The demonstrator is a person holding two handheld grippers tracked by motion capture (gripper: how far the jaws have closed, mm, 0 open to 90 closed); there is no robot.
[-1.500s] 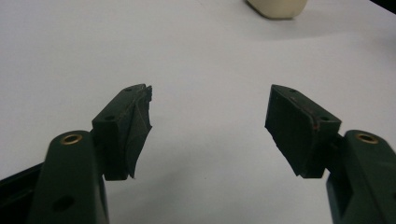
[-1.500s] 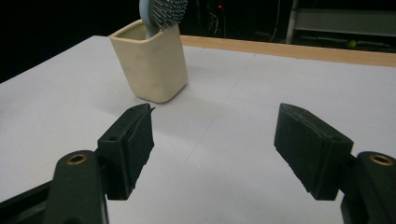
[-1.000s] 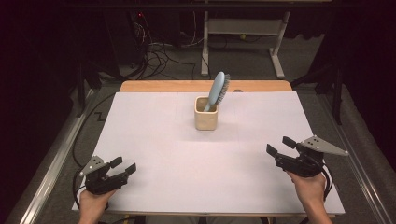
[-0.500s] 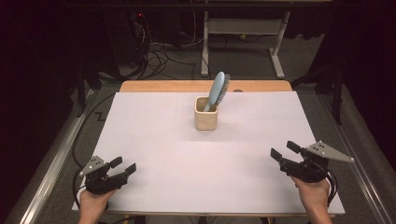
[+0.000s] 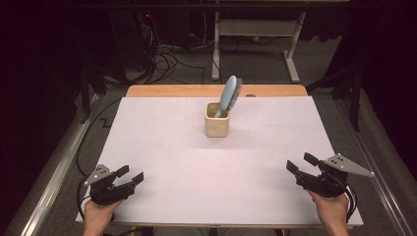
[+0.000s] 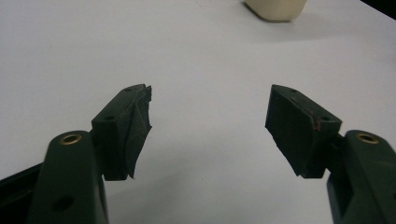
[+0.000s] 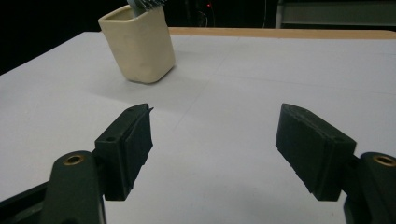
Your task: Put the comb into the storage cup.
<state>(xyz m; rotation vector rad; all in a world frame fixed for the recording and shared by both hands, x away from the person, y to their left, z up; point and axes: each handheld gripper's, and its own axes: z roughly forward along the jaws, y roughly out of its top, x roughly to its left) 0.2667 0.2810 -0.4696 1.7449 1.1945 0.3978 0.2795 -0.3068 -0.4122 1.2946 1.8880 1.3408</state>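
Mostly, little has changed since a second ago. The cream cup [image 5: 217, 119] stands upright at the far middle of the white table cover [image 5: 162, 142], with the blue hairbrush [image 5: 229, 95] leaning in it, head up and tilted to the right — both exactly where they were in the earlier high views. The left gripper [image 5: 131, 174] sits at the near left corner of the cover, held by the left hand [image 5: 97, 216], and it has not shifted; its jaws stand apart with nothing between them, only bare cover showing in the gap in the left gripper view, where the cup's base [image 6: 275, 9] peeks in at the top edge.

The one difference is on the other side: the right gripper [image 5: 302, 163], held by the right hand [image 5: 332, 209], has drawn a little nearer to the person and toward the right edge compared with the earliest view. Its jaws are spread wide and hold nothing. From the right gripper view the cup [image 7: 138, 43] lies well ahead and to the left, with what are probably the brush's bristles [image 7: 145, 3] cut off at the top — too little shows to be sure.
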